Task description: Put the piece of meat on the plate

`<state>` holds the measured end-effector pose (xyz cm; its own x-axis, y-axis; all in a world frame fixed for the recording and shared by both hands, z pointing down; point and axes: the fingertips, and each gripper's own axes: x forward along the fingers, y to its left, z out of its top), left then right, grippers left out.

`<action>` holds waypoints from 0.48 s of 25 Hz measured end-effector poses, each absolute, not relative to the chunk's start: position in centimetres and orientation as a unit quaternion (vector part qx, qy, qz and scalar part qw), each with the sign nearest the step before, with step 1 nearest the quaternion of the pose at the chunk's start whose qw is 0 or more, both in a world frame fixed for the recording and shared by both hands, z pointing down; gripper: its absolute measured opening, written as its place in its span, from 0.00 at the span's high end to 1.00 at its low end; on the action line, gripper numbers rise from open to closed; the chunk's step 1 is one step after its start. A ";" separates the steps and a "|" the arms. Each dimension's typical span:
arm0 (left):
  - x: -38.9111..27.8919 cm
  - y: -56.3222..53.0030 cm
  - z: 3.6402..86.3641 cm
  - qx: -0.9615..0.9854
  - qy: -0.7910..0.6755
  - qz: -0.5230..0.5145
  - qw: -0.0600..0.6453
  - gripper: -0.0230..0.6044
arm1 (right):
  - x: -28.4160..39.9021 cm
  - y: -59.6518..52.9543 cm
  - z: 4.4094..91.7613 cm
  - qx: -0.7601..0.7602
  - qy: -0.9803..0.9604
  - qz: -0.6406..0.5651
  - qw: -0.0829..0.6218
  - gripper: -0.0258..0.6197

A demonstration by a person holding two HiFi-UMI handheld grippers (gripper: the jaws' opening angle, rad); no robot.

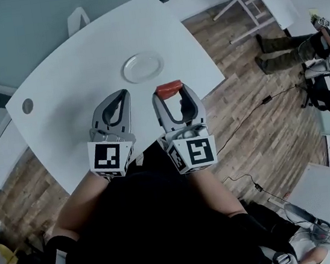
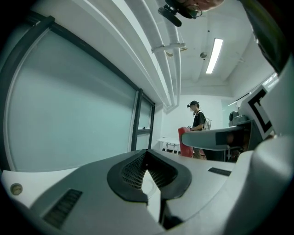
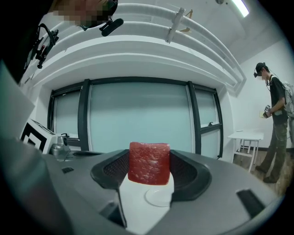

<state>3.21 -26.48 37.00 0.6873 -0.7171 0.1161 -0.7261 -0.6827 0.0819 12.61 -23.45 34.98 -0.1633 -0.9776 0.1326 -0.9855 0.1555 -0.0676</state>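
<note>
A red slab of meat (image 1: 169,88) (image 3: 149,163) is clamped between the tips of my right gripper (image 1: 170,90) (image 3: 149,170), held up above the white table (image 1: 71,68). The round white plate (image 1: 142,67) lies ahead and a little left of the meat; in the right gripper view the plate (image 3: 158,197) shows below and beyond the slab. My left gripper (image 1: 125,93) (image 2: 147,170) hovers beside the right one, its jaws touching at the tips with nothing between them, near the plate's near-left side.
A small round grommet (image 1: 27,105) sits near the table's left corner. A white chair (image 1: 77,18) stands behind the table. To the right lies wooden floor with a cable (image 1: 253,110), a white stand (image 1: 254,6) and a standing person (image 3: 277,121).
</note>
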 end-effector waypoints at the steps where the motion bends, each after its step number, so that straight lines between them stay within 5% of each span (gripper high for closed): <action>1: 3.4 -26.8 37.3 0.915 -0.397 0.040 0.062 0.96 | 12.7 -23.7 35.4 0.643 -0.762 0.073 0.031 0.53; 12: 5.9 -30.8 40.3 0.895 -0.430 0.072 0.096 0.96 | 14.7 -27.6 40.4 0.604 -0.784 0.130 0.067 0.53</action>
